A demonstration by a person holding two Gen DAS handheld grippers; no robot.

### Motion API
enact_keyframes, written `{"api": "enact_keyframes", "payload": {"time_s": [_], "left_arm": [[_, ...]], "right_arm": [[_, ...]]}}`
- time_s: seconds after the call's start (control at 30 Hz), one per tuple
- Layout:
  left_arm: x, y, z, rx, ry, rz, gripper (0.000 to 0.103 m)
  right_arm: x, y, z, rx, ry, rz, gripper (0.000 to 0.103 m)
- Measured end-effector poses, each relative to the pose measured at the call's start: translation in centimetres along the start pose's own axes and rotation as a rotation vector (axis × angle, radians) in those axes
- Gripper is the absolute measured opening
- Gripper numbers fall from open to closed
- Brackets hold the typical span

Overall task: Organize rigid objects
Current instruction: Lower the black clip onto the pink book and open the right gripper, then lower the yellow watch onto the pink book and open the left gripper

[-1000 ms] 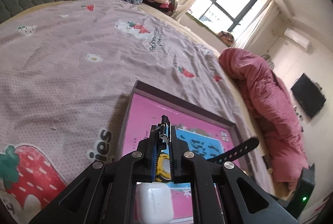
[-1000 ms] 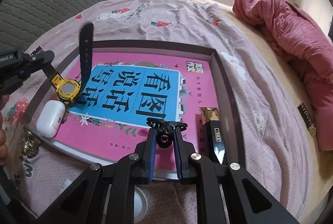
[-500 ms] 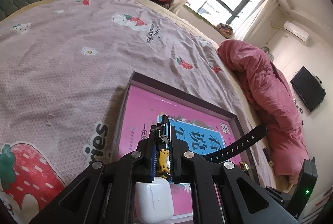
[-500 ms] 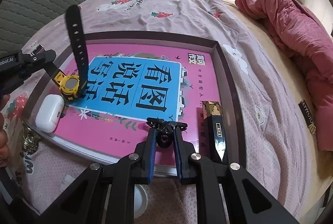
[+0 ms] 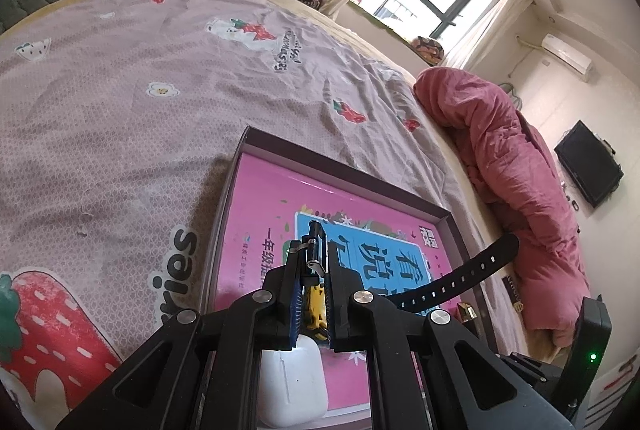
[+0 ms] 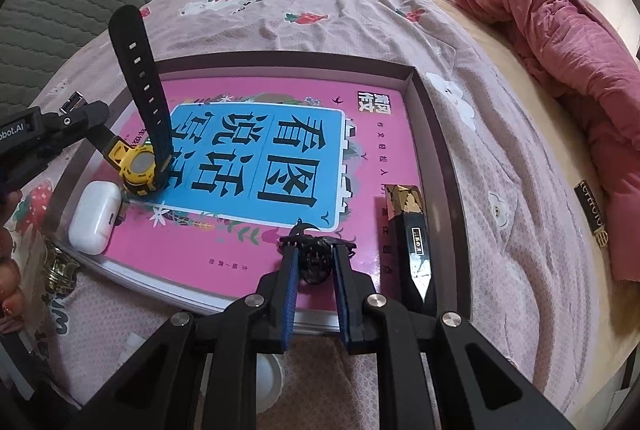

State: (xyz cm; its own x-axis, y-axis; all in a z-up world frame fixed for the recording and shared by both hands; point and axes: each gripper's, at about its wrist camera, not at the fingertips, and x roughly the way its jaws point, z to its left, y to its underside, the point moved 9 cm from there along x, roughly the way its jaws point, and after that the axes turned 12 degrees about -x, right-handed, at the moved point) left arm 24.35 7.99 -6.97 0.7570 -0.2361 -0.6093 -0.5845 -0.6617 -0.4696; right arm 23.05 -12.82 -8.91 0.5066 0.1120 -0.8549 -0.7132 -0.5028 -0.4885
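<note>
- Left gripper point(image 6: 86, 118) clamped tight on yellow watch point(image 6: 138, 166) strap, tray's point(image 6: 436, 134) 9 o'clock edge, beside white earbud case point(image 6: 94, 218).
- Right gripper point(image 6: 316, 262) closed on black clip point(image 6: 316, 254), 6 o'clock edge; book point(image 6: 256, 150) middle bare.

Yellow watch point(image 6: 138, 166) on a black strap, white earbud case point(image 6: 94, 218), pink book point(image 6: 256, 166) with a blue panel, strawberry-print mauve bedsheet point(image 6: 360, 14).

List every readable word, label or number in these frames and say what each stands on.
"看图说话" on the pink book in the tray.
"obot.AI", cut off, on the left gripper's body.
"ries", cut off, on the bedsheet.
Book's small print, sheet's dark lettering, black-and-gold box label, black tag: too small or blurred.
</note>
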Motion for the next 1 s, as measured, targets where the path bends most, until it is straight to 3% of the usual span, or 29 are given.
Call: {"api": "enact_keyframes", "payload": {"time_s": [0.23, 0.4, 0.63, 0.83, 1.0], "left_arm": [[0.0, 0.0, 0.1, -0.005, 0.004, 0.004, 0.008], [-0.1, -0.1, 0.2, -0.017, 0.007, 0.006, 0.008], [-0.1, -0.1, 0.3, -0.019, -0.002, 0.011, 0.009], [-0.2, -0.3, 0.4, -0.022, -0.012, 0.009, 0.010], [-0.3, -0.3, 0.4, -0.021, -0.012, 0.008, 0.018]], "right_arm": [[-0.3, 0.2, 0.0, 0.008, 0.006, -0.011, 0.017], [-1.0, 0.4, -0.3, 0.013, 0.026, -0.029, 0.029], [-2.2, 0.8, 0.0, 0.027, 0.014, -0.069, 0.030], [-2.7, 0.6, 0.1, 0.022, 0.021, -0.092, 0.039], [-2.8, 0.6, -0.1, 0.031, 0.020, -0.095, 0.039]]}}
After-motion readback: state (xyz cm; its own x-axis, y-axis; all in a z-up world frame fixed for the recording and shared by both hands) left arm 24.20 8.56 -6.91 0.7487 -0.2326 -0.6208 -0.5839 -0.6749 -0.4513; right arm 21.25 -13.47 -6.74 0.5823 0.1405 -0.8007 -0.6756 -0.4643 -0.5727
